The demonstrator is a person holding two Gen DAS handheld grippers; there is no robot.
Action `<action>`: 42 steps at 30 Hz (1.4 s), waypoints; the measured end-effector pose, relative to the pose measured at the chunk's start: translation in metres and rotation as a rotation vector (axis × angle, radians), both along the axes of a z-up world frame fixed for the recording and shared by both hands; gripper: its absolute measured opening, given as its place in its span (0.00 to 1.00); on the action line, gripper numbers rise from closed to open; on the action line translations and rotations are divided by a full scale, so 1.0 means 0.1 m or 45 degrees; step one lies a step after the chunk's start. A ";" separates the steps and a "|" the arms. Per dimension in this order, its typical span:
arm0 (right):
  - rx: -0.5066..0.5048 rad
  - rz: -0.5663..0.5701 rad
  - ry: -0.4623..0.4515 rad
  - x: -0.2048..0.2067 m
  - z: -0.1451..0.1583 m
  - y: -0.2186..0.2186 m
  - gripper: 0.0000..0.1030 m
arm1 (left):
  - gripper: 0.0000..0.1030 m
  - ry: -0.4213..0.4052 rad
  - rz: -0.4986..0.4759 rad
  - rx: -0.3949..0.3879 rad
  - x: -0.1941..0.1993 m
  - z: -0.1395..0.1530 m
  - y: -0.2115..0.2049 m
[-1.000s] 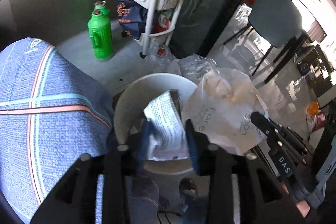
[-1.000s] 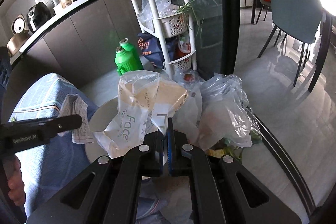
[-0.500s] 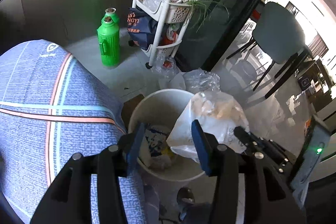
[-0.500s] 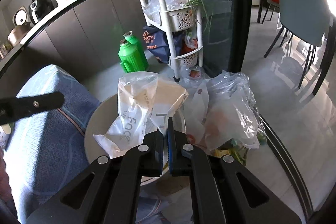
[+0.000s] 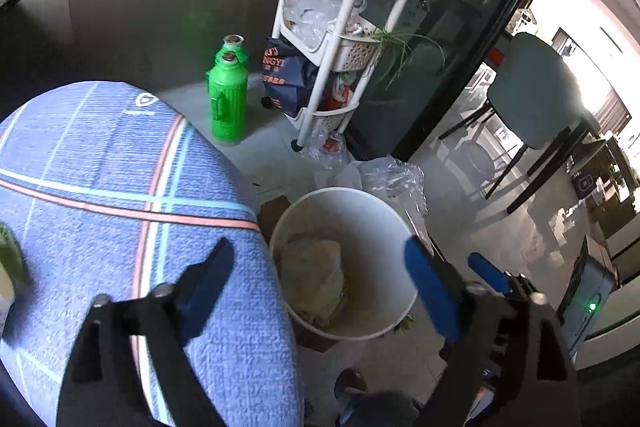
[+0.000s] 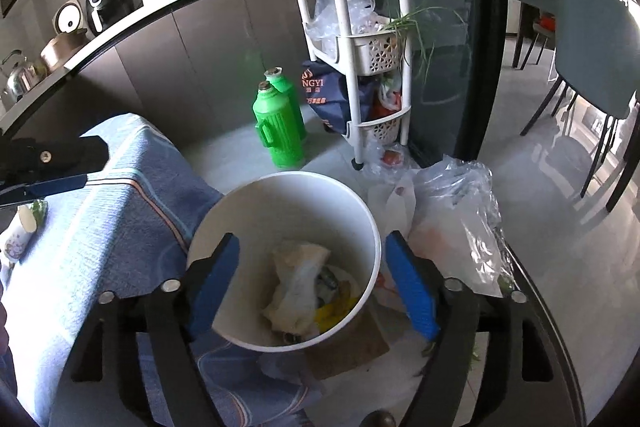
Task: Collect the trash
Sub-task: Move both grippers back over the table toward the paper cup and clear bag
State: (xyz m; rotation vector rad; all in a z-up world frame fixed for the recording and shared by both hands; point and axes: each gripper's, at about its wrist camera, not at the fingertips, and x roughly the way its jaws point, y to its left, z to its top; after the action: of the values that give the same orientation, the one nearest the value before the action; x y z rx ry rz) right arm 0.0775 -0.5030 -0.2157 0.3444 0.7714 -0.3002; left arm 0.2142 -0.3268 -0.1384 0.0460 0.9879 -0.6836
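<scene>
A round white bin (image 5: pixel 352 211) (image 6: pixel 288 187) stands on the floor beside a table with a blue striped cloth (image 5: pixel 100 187) (image 6: pixel 100 227). Crumpled paper and a plastic bag (image 6: pixel 298 287) (image 5: pixel 314 275) lie at the bottom of the bin. My left gripper (image 5: pixel 320 271) hangs above the bin's left side; its jaws are opening wide and hold nothing. My right gripper (image 6: pixel 312 269) hovers straight over the bin, its jaws opening too, with nothing between the blue pads (image 6: pixel 408 279). One finger of the left gripper (image 6: pixel 52 167) shows at the left edge of the right wrist view.
Two green thermos flasks (image 5: pixel 226 99) (image 6: pixel 278 123) stand on the floor behind the bin. A white tiered rack (image 5: pixel 340 39) (image 6: pixel 360 27) holds bags. Clear plastic bags (image 6: pixel 456 219) (image 5: pixel 392 175) lie right of the bin. A dark chair (image 5: pixel 536 91) (image 6: pixel 588 43) stands further right.
The left gripper let go of the printed paper and the right one released the plastic bag; both pieces now lie in the bin. Both grippers opened wide, and the left one rose and drew back.
</scene>
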 end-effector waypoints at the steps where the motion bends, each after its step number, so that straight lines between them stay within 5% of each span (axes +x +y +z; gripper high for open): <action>1: 0.001 0.007 -0.002 -0.01 0.02 0.02 0.90 | 0.94 -0.016 0.018 0.000 -0.03 0.04 0.04; 23: -0.069 0.220 -0.112 -0.37 0.92 0.90 0.92 | 0.96 -0.140 0.446 -0.008 -0.82 0.83 1.63; 35: -0.120 0.469 -0.136 -0.29 1.24 1.73 0.92 | 0.96 -0.135 0.639 -0.030 -1.02 0.85 2.56; 42: -0.140 0.676 -0.121 -0.11 1.29 2.34 0.92 | 0.96 -0.064 0.778 -0.023 -1.08 0.62 3.29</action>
State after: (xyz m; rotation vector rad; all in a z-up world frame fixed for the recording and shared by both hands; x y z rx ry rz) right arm 0.0669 -0.2685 -0.0871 0.0417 0.7213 0.1718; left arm 0.1066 0.0021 -0.0767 -0.2453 0.8841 -0.1289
